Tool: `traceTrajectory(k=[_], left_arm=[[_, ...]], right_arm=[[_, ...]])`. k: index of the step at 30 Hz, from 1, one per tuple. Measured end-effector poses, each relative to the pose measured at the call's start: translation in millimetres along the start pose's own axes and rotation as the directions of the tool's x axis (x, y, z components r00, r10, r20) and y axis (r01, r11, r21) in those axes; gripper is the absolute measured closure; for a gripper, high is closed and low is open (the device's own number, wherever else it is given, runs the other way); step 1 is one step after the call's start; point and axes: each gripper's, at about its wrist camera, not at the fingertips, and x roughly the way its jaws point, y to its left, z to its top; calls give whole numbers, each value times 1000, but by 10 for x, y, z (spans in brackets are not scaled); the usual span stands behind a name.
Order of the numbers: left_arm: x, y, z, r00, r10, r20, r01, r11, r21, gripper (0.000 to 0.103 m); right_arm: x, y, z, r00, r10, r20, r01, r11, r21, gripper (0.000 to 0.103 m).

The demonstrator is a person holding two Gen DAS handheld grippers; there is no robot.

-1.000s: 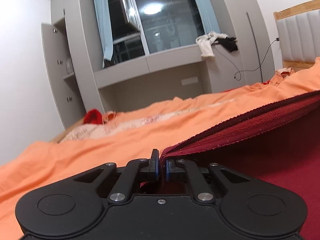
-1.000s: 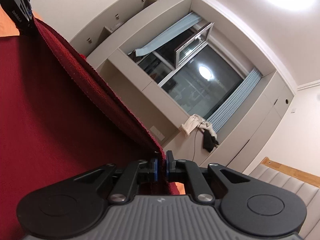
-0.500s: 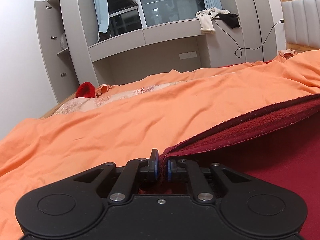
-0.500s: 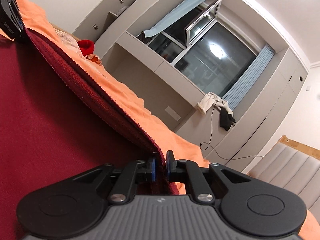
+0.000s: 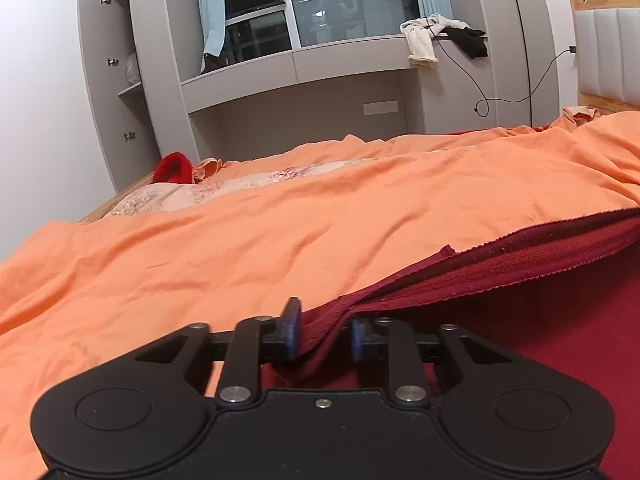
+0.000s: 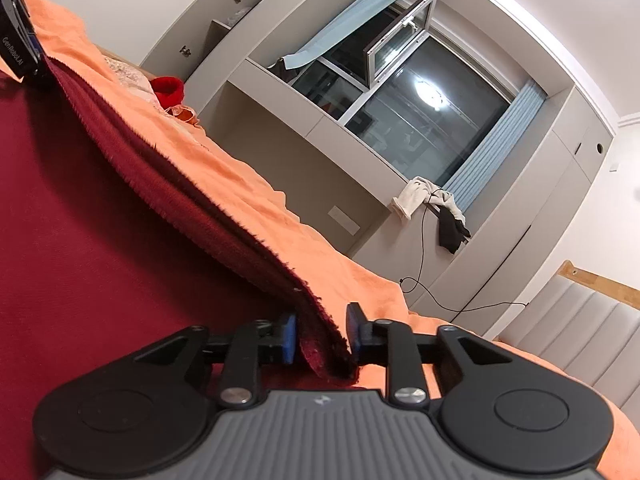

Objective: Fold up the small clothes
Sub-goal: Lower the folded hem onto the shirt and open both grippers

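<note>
The jaws of the left gripper (image 5: 323,334) and right gripper (image 6: 321,336) had just been opened, the cloth (image 5: 500,264) hem left loose between them at 12 o'clock.

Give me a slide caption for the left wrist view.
Left hand-held gripper, jaws just opened, releasing dark red garment onto orange bedding.

You see dark red garment (image 5: 520,264), fuzzy maroon hem; plain orange duvet (image 5: 280,240); pale pink floral pillow (image 5: 180,196); bright red item (image 5: 172,168) beyond it; grey cabinets (image 5: 340,68); light blue curtains (image 6: 344,20); white and black clothes (image 5: 436,40) on sill.
</note>
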Motion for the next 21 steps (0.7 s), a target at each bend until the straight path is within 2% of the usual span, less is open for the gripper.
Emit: traceTrajectory(k=[2, 3, 4, 9, 13, 16, 18, 21], left_arm=[[6, 30, 1, 1000, 2, -3, -3, 1000, -19, 50], [0, 38, 4, 1000, 2, -3, -2, 1000, -29, 39], [-1, 47, 14, 1000, 2, -3, -2, 999, -44, 33], [7, 154, 18, 1000, 0, -9, -1, 993, -114, 21], [60, 195, -13, 999, 23, -35, -27, 990, -138, 18], [143, 215, -57, 997, 38, -68, -48, 988, -146, 17], [171, 244, -78, 996, 30, -89, -44, 986, -164, 17], [132, 310, -87, 997, 19, -73, -33, 978, -204, 15]], right_arm=[[-3, 11, -13, 1000, -2, -6, 2, 1000, 4, 61], [-5, 8, -15, 1000, -4, -6, 4, 1000, 7, 54], [-6, 5, -17, 1000, -6, -7, 7, 1000, 11, 49], [-7, 4, -22, 1000, -18, -12, 19, 1000, 24, 28], [2, 0, -40, 999, -32, -22, 33, 999, 36, 8], [37, -3, -72, 998, -41, -53, 43, 998, 42, 2], [56, -25, -111, 997, -35, -73, 40, 997, 61, 2], [77, -101, -158, 995, -16, -99, 27, 993, 111, 1]])
